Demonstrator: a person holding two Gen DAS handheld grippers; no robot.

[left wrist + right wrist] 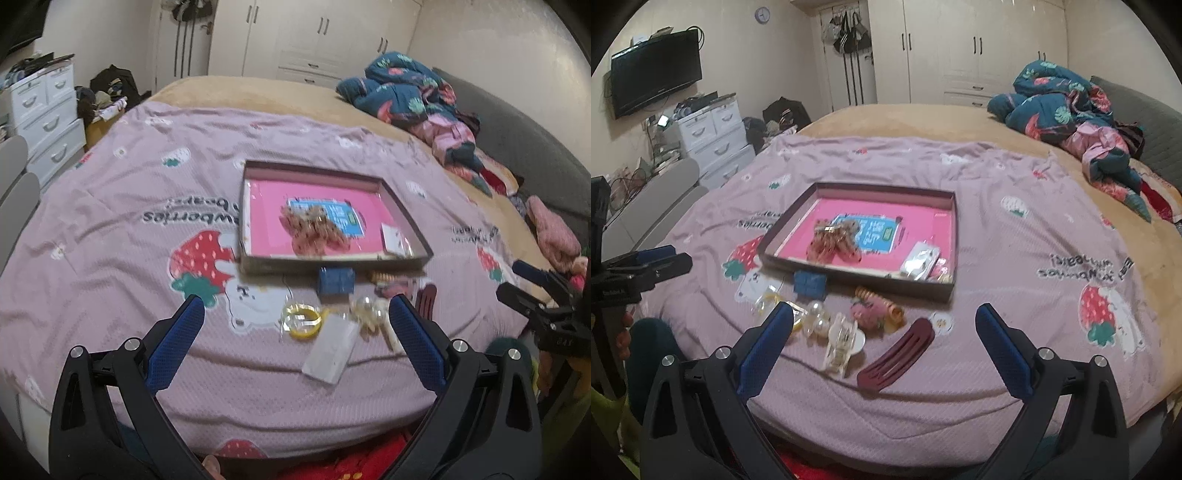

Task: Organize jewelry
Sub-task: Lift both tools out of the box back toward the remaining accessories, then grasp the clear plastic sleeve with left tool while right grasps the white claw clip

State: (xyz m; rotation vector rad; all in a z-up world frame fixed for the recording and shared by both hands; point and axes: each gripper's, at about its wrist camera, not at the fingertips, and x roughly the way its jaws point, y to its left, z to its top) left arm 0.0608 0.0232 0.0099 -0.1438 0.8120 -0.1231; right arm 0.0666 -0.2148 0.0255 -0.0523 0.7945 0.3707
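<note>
Several loose pieces lie on the bed just in front of the pink-lined tray: a small blue box touching its near wall, a yellow bangle, pearl pieces, a clear claw clip, a pink scrunchie and a dark red hair clip. A flat clear packet lies nearest us in the left wrist view. The tray already holds a reddish-brown beaded heap on a blue card and small packets in its near right corner.

We judge the sorting partly done, and a pick is in hand. Our left gripper hovers with fingers spread wide above the bangle, holding nothing; our right gripper is likewise spread and empty over the scrunchie and hair clip.

Next move: lower onto one piece, close squarely, lift over the tray wall. Both views are blurred, so fine detail is uncertain.
</note>
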